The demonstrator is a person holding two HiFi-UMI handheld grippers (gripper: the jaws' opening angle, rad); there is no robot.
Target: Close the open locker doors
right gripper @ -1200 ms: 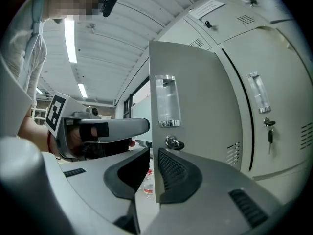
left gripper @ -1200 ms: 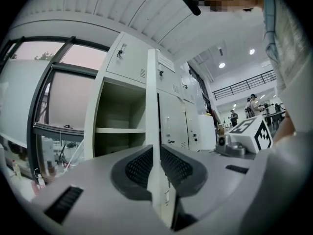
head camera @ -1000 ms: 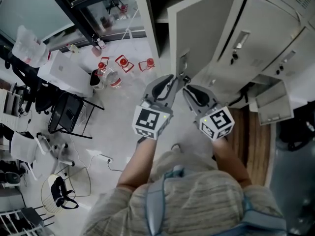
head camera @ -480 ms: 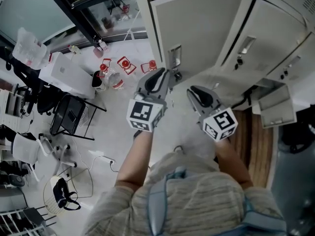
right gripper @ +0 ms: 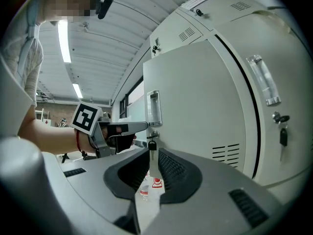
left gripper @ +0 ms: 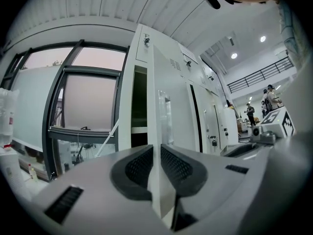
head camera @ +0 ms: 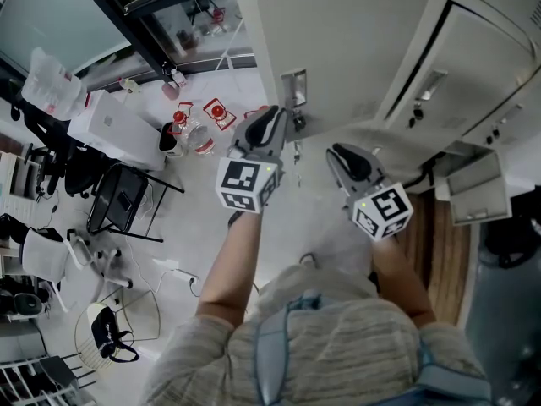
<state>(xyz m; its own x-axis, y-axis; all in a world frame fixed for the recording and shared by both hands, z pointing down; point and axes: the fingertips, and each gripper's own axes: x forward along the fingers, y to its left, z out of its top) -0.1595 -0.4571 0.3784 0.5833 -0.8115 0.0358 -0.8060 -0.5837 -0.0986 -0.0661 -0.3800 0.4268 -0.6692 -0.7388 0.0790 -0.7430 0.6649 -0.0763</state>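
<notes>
A white locker door [head camera: 355, 49] stands almost shut, with a dark gap still showing beside its free edge in the left gripper view. My left gripper [head camera: 272, 118] is shut. Its tips rest at that free edge, just below the recessed handle [head camera: 293, 87]. From the left gripper [left gripper: 157, 153] itself, the door [left gripper: 168, 126] appears edge-on in line with the jaws. My right gripper [head camera: 340, 153] is shut on nothing and hangs a little away from the door. The right gripper view looks past its own jaws [right gripper: 153, 158] at the door face [right gripper: 200, 111], the hanging key [right gripper: 152, 145] and the left gripper [right gripper: 142, 127].
Closed locker doors [head camera: 473, 66] continue to the right, with a grey box [head camera: 478, 189] below them. Bottles [head camera: 193, 134] and red items [head camera: 215, 111] lie on the floor near the window. Further left stand a black chair [head camera: 118, 197] and a wire basket [head camera: 106, 332].
The locker door has swung from well open to almost shut. My left gripper moved up and away with its free edge, while the right gripper stayed back and barely shifted.
</notes>
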